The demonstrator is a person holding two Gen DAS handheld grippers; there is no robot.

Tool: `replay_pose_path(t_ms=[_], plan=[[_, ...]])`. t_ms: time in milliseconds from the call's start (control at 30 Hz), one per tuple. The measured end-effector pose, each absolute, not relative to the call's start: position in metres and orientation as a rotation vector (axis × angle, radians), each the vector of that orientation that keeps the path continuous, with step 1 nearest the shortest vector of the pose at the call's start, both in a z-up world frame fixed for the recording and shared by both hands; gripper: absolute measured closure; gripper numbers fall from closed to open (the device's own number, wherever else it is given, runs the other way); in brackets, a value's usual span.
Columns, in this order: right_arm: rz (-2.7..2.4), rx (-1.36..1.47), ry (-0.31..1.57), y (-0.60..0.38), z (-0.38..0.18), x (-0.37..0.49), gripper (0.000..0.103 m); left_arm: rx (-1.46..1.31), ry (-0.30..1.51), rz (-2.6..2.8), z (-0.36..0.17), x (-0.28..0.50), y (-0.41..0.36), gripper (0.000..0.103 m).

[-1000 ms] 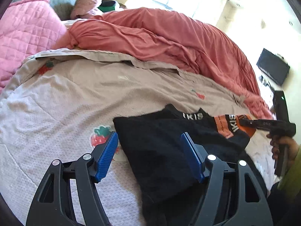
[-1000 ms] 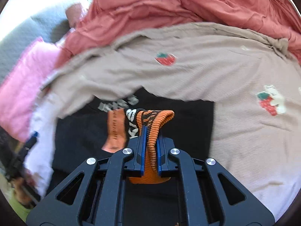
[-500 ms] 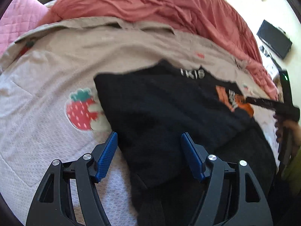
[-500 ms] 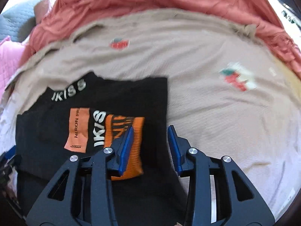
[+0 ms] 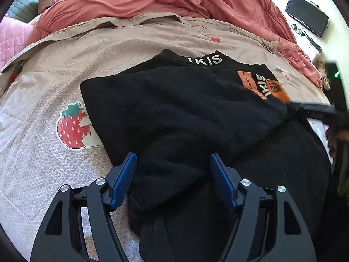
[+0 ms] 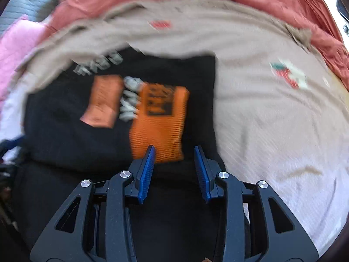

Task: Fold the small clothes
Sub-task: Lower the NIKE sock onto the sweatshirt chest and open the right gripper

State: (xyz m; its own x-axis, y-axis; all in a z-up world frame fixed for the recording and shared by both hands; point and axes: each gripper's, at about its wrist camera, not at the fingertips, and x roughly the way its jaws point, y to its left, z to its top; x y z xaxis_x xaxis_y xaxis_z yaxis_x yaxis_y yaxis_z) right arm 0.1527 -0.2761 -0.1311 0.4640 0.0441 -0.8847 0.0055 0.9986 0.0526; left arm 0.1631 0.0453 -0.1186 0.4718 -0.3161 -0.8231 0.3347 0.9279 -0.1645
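A black sweater (image 5: 185, 113) with white collar lettering and an orange cuff (image 5: 277, 89) lies partly folded on the beige strawberry-print blanket (image 5: 54, 83). My left gripper (image 5: 173, 163) is open, its blue pads straddling the sweater's near edge. In the right wrist view the sweater (image 6: 65, 131) lies flat with the orange cuff (image 6: 159, 122) resting on top. My right gripper (image 6: 174, 155) is open and empty just behind the cuff. This view is blurred. The right gripper also shows in the left wrist view (image 5: 309, 109) at the sweater's right side.
A salmon-red duvet (image 5: 174, 0) is bunched along the far side of the bed. A pink quilted cover (image 5: 13, 37) lies at the far left. A black monitor (image 5: 306, 15) stands beyond the bed at the far right.
My right gripper let go of the orange cuff, which now lies flat on the sweater, and opened wider. My left gripper moved forward over the sweater's near edge.
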Motion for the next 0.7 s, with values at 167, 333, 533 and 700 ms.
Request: replay_pose_path(t_ms=[167,333,533,700], plan=[[0.037,0.059,1.030,-0.271,-0.113,0.148,0.074,0.013,0.981,-0.402,-0.110,0.162,0.046,0.035],[0.127,0.039,0.916,-0.252,-0.086,0.148,0.065,-0.049,0.876,-0.446,-0.085,0.158,0.046,0.034],[0.164,0.016,1.018,-0.224,-0.115,0.167,0.063,0.029,1.005,-0.417,-0.113,0.162,0.037,0.029],[0.109,0.034,1.091,-0.224,-0.136,0.171,0.059,0.085,1.010,-0.415,-0.115,0.161,0.032,0.026]])
